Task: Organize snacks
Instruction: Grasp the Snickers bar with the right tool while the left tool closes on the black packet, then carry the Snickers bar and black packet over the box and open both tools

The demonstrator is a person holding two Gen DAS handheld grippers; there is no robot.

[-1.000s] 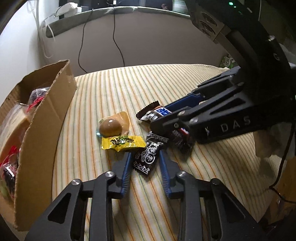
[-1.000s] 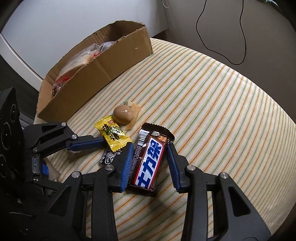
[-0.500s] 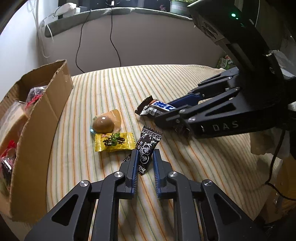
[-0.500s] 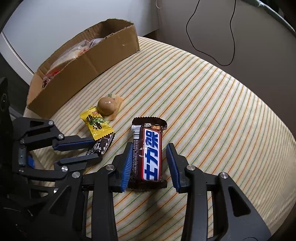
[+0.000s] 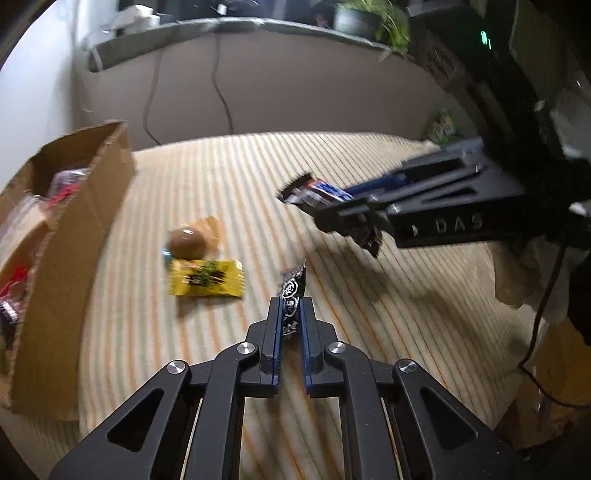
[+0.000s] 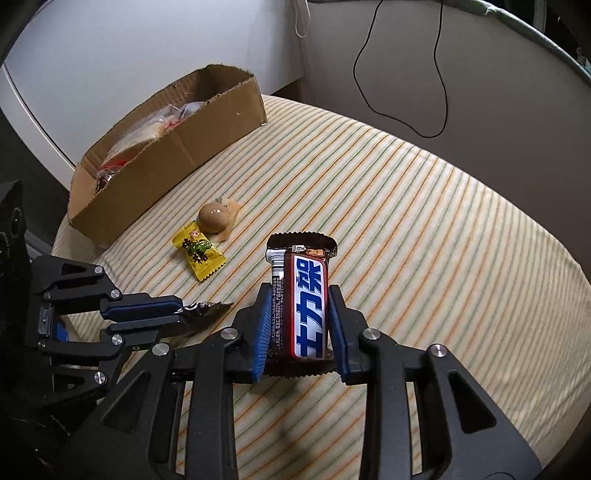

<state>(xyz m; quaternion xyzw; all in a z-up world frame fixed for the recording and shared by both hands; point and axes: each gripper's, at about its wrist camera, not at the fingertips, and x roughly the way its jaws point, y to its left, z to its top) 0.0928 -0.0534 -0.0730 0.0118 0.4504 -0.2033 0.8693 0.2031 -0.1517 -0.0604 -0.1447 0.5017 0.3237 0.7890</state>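
My left gripper (image 5: 289,314) is shut on a small black candy packet (image 5: 292,291) and holds it above the striped cloth; it also shows in the right wrist view (image 6: 203,309). My right gripper (image 6: 300,317) is shut on a brown chocolate bar (image 6: 301,295) with a blue and white label, lifted off the cloth; the bar shows in the left wrist view (image 5: 314,192). A yellow candy packet (image 5: 205,277) and a wrapped brown egg (image 5: 187,242) lie on the cloth. An open cardboard box (image 6: 173,144) holding several snacks stands at the left.
The striped cloth (image 6: 424,206) covers a rounded table. A grey wall with a hanging black cable (image 6: 439,70) stands behind it. A ledge with plants (image 5: 369,18) runs along the back. The box's near wall (image 5: 70,258) stands close to my left gripper.
My left gripper has shut on the black packet and lifted it. My right gripper has closed on the chocolate bar and raised it off the cloth.
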